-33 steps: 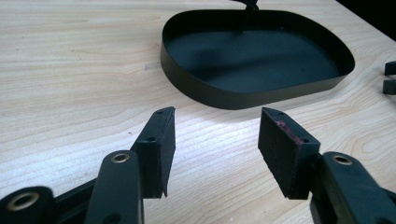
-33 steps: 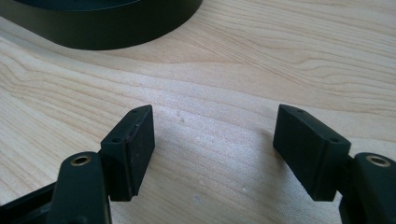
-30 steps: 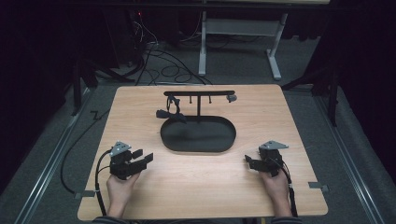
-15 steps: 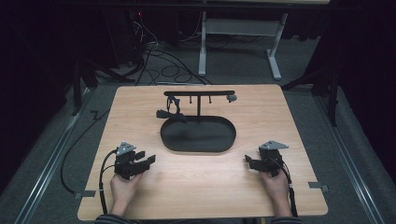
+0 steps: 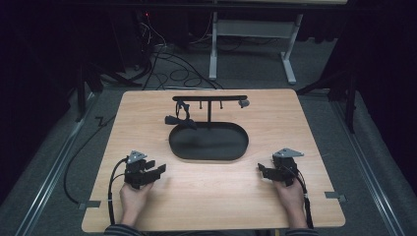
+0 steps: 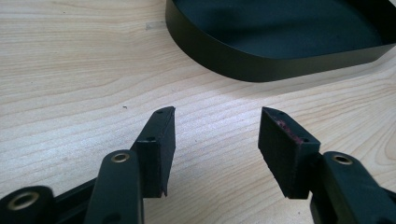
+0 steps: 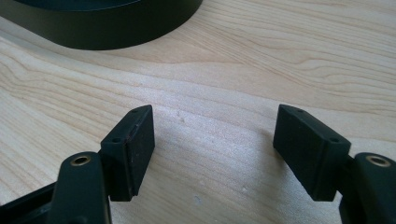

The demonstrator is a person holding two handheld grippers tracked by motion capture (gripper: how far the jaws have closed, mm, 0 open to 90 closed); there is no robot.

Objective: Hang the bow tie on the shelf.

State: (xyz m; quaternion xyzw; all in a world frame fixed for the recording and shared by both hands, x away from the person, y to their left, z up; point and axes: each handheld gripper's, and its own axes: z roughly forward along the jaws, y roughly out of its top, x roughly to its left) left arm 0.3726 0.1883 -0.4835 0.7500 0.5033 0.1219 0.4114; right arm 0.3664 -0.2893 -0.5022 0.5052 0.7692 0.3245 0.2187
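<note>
A black oval tray [image 5: 209,156] lies in the middle of the wooden table [image 5: 216,206]. Behind it rises a black T-shaped rack [image 5: 210,99] with small items hanging from its bar. My left gripper [image 5: 158,170] rests low over the table at the front left, open, nothing between its jaws [image 6: 216,135]. The tray's rim [image 6: 261,70] shows just beyond those jaws. My right gripper [image 5: 261,170] sits at the front right, open and empty [image 7: 214,140], with the tray's wall [image 7: 107,35] farther off at the upper left.
A dark bundle [image 5: 180,118] hangs from the rack's left end, and a small grey piece [image 5: 243,103] from its right end. Cables [image 5: 115,187] trail from both grippers off the front edge. Beyond the table are floor cables [image 5: 167,64] and a stand's legs [image 5: 290,64].
My left gripper has sunk a little and come nearer the table's front edge. The right gripper has stayed put.
</note>
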